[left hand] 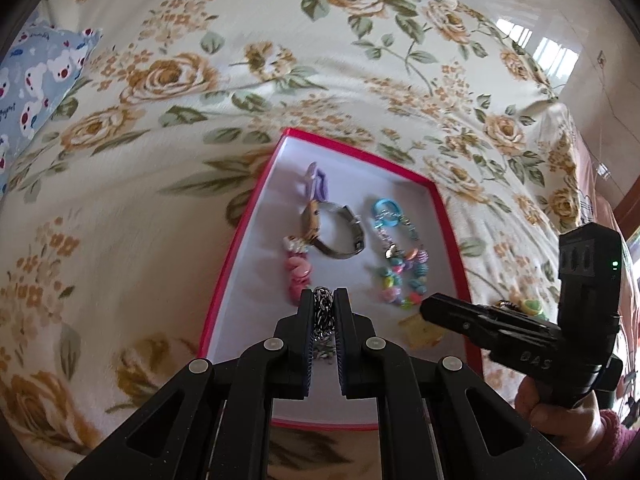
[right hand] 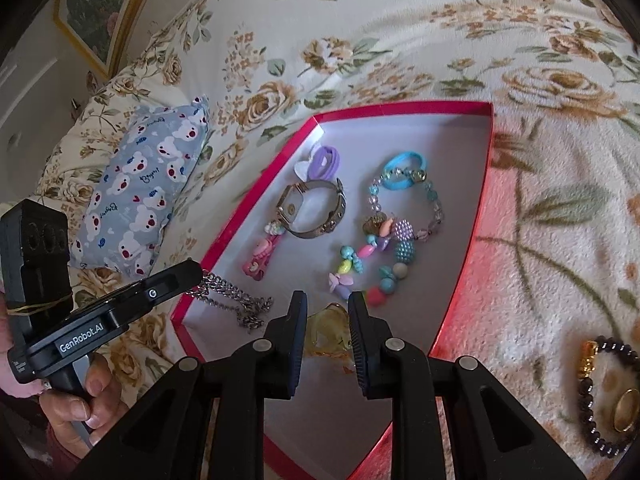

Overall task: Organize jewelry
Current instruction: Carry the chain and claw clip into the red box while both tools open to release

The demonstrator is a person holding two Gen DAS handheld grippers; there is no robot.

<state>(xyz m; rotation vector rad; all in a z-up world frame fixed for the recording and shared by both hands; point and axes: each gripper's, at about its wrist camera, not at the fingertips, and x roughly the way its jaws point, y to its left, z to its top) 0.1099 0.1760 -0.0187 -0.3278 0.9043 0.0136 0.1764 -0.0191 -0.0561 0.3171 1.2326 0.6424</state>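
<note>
Chain (left hand: 323, 312) pinched in left gripper (left hand: 324, 300) over red box (right hand: 400, 109); right gripper (right hand: 327, 304) agape (holding nothing).

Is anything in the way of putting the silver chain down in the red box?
Nothing visible is. The left tongs hold the silver chain over the red box, and the white floor under it is bare. The pink clip lies just beyond, apart from it.

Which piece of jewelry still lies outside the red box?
The dark beaded bracelet with the gold charm, on the blanket right of the red box; a gold ring lies inside its loop.
</note>
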